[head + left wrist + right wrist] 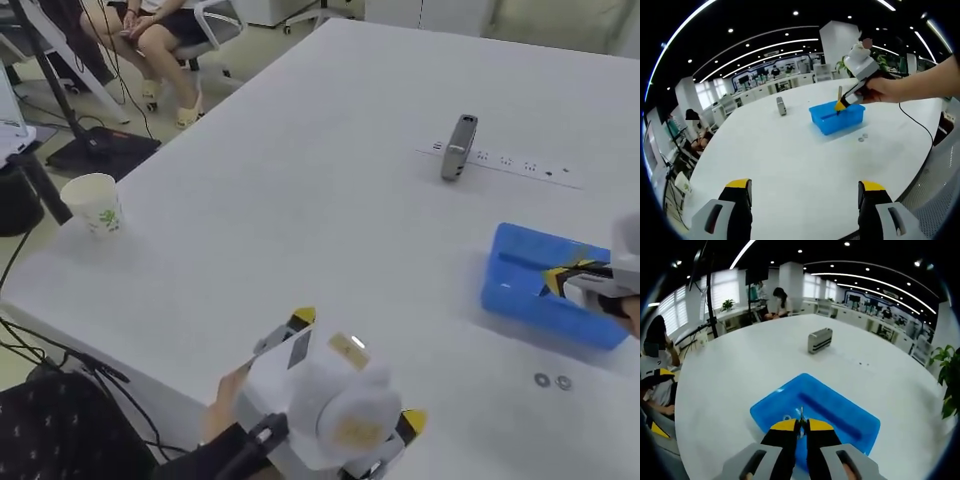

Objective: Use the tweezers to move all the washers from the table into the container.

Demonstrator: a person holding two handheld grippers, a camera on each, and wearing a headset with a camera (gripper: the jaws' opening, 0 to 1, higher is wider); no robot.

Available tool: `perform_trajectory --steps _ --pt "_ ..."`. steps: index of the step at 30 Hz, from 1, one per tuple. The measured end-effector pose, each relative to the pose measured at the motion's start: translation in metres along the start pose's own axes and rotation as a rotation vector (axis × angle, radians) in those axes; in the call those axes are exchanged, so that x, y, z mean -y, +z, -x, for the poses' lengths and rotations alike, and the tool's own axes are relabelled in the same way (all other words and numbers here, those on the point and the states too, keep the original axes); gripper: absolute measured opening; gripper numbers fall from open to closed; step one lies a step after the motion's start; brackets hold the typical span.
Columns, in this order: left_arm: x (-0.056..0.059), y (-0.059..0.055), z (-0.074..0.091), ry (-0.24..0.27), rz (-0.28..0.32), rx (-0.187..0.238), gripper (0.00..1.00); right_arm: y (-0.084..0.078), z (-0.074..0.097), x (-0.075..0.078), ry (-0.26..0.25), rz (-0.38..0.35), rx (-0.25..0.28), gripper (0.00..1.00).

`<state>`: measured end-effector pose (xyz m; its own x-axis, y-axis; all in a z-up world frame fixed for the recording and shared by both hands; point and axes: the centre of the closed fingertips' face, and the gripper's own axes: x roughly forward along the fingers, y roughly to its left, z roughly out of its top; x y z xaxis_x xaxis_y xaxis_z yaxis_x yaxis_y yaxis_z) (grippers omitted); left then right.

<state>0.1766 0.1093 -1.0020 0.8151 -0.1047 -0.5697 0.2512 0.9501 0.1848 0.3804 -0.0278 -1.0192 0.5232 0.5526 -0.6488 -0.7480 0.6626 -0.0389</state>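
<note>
My right gripper (801, 426) hung over the blue container (850, 422), its jaws pinched together on the tweezers (801, 413), whose tips pointed down into the container. Two washers (542, 380) lay side by side on the white table (330, 200), just outside the container's near wall. My left gripper (802, 192) was well to the left of the container, above the table's near edge, with its jaws wide apart and nothing between them. Beyond the container a grey box (459, 146) stood on a power strip (520, 163), and a paper cup (95, 205) sat far to the container's left.
</note>
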Motion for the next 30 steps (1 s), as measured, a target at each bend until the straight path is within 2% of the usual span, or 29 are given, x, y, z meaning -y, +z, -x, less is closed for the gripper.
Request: perform_trajectory --steps 19,23,30 --pt "-0.001 0.0 0.001 0.003 -0.001 -0.005 0.9 -0.003 -0.005 -0.002 -0.001 -0.019 -0.003 0.03" --pt "-0.002 0.0 0.001 0.002 -0.001 -0.005 0.9 -0.002 -0.002 0.001 -0.013 -0.025 -0.006 0.04" --pt "-0.002 -0.001 0.0 0.002 -0.002 -0.005 0.89 0.006 0.009 0.002 -0.016 -0.049 0.02 0.04"
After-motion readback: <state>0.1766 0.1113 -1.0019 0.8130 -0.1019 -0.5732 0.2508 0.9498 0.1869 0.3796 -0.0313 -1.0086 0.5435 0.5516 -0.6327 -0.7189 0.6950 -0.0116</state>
